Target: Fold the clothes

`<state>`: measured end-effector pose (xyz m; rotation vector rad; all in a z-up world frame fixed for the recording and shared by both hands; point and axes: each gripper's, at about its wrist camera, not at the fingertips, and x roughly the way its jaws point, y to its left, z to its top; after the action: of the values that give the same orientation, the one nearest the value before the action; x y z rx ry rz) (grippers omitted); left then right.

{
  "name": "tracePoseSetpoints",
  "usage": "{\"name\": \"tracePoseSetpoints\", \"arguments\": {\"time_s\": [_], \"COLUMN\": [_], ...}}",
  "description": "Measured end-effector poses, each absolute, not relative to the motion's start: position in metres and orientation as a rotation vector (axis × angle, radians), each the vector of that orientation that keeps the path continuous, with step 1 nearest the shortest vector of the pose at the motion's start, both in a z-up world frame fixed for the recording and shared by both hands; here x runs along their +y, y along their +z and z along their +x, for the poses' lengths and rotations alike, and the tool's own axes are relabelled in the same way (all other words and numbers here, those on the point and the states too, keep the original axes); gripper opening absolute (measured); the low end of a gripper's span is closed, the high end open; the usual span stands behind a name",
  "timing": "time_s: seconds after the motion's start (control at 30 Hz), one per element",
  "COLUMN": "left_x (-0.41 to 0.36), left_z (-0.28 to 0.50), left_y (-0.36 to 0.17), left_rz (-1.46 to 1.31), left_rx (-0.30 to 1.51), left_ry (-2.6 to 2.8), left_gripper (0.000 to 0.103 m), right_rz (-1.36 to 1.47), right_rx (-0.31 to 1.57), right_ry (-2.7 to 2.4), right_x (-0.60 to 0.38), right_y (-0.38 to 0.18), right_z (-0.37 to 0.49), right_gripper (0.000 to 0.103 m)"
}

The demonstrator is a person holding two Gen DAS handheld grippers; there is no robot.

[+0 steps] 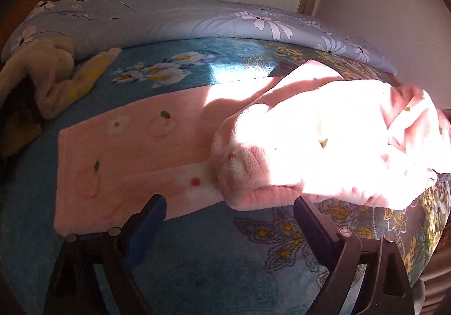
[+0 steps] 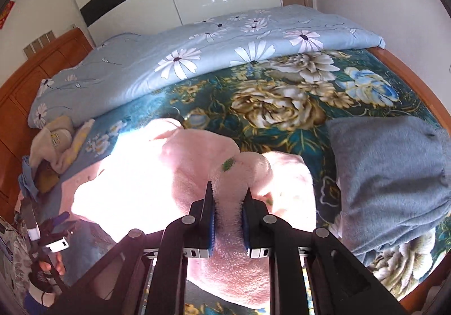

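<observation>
The pink fleece garment (image 1: 157, 151) is lying across my blue floral bedspread (image 1: 197, 258), one part spread flat to the left, the rest bunching in bright sunlight toward the right. A pale blue daisy quilt (image 2: 174, 61) is heaped along the far side of the bed, and a grey garment (image 2: 389, 179) is lying to the right, just beside the pink one. My right gripper (image 2: 227, 196) is pinching a fold of the pink fleece. My left gripper (image 1: 229, 206) is hovering with its jaws wide, gripping nothing, over the garment's near edge. A cream plush toy (image 1: 48, 72) is lying at the far left.
</observation>
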<state>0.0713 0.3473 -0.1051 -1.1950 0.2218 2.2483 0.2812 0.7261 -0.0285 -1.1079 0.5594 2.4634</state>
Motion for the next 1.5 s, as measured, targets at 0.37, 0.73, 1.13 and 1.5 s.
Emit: {"name": "tracePoseSetpoints", "arguments": {"time_s": [0.37,0.73,1.13,1.5], "left_x": [0.332,0.18,0.268,0.333], "left_z": [0.068,0.058,0.057,0.034], "left_y": [-0.097,0.002,-0.07,-0.103], "left_rz": [-1.233,-0.933,-1.121,-1.177], "left_rx": [0.059,-0.117,0.028,0.005], "left_ry": [2.231,2.602,2.298,2.283], "left_gripper": [0.008,0.0,0.012,0.007], "right_rz": [-1.046,-0.988,-1.029,-1.054], "right_rx": [0.465,0.322,0.341,0.356], "right_ry": [2.454,2.507,2.638,2.657], "right_x": [0.724,0.695,0.656,0.655], "right_y": [-0.013,0.009,0.002,-0.007], "right_z": [0.322,0.349,0.277,0.244], "right_gripper": [0.045,0.054,0.057,0.07]}}
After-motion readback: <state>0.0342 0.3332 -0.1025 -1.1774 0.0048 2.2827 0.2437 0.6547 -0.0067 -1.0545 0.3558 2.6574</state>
